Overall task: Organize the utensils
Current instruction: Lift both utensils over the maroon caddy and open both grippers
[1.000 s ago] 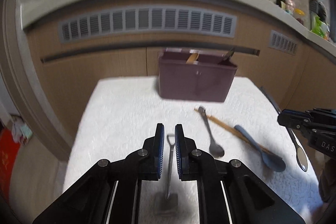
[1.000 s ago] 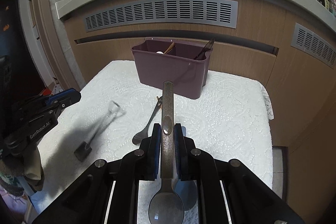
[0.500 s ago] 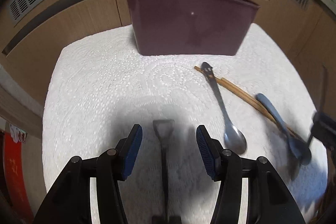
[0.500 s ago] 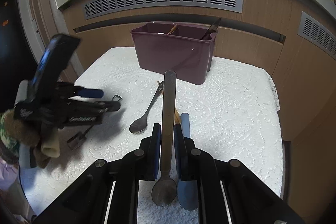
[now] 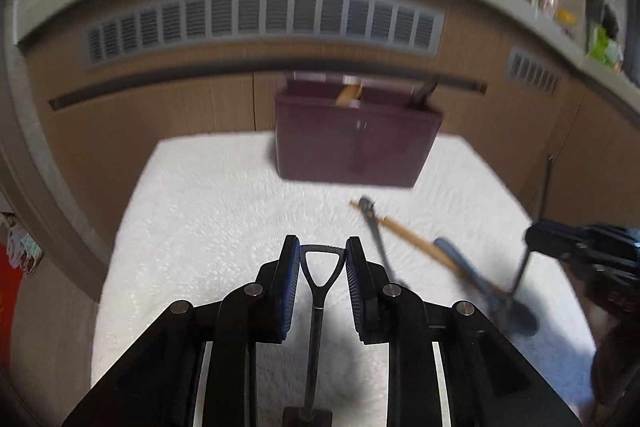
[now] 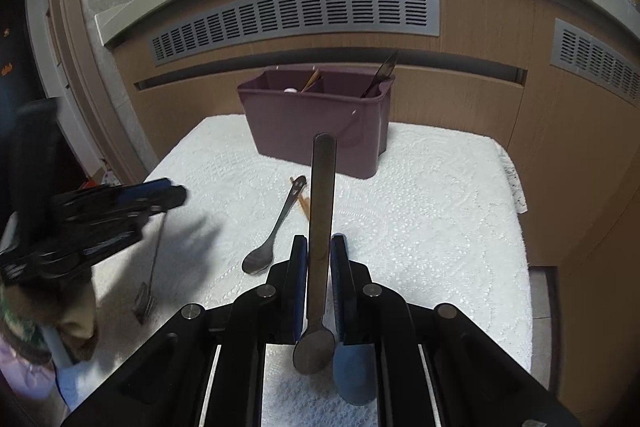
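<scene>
Left gripper (image 5: 322, 247), low centre of its view, has just been closing — its blue pads clamp the looped handle of a small black shovel-shaped utensil (image 5: 316, 299). Right gripper (image 6: 319, 247) is clamped on a metal spoon (image 6: 320, 227), handle pointing up-frame. A maroon caddy (image 6: 312, 123) stands at centre on the white cloth (image 6: 440, 207).
</scene>
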A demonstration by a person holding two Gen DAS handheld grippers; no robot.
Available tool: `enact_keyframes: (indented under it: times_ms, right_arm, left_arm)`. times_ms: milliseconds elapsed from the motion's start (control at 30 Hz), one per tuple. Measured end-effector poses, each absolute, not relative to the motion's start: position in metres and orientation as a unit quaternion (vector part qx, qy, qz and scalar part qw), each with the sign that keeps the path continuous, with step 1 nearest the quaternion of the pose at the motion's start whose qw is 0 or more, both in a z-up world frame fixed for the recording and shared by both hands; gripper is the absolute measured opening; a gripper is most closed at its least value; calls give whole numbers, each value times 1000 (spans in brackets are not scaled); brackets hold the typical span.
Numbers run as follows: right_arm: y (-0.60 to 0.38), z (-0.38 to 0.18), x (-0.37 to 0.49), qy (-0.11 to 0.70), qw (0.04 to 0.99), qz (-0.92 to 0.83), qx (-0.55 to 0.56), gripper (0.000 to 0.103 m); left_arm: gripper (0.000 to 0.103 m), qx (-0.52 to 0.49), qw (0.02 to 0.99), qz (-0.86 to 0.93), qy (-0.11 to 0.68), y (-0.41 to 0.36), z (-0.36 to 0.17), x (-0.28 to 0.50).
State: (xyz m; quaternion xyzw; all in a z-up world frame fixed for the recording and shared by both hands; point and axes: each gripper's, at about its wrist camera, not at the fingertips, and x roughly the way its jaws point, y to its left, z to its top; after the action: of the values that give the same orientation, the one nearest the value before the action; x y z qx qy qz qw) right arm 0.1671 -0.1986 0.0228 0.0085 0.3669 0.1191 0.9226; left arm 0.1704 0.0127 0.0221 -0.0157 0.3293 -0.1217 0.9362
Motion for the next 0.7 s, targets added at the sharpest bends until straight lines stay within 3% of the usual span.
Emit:
enact_keyframes:
  times_ms: [533, 700]
  right_arm:
    - [-183, 56, 165, 327, 937, 120, -11, 3]
    - [-190, 80, 184, 330, 933, 143, 13, 3]
  left_arm:
    - [24, -19, 959, -137, 249, 5, 70, 158]
    - [24, -27, 962, -158, 221, 3, 112, 174]
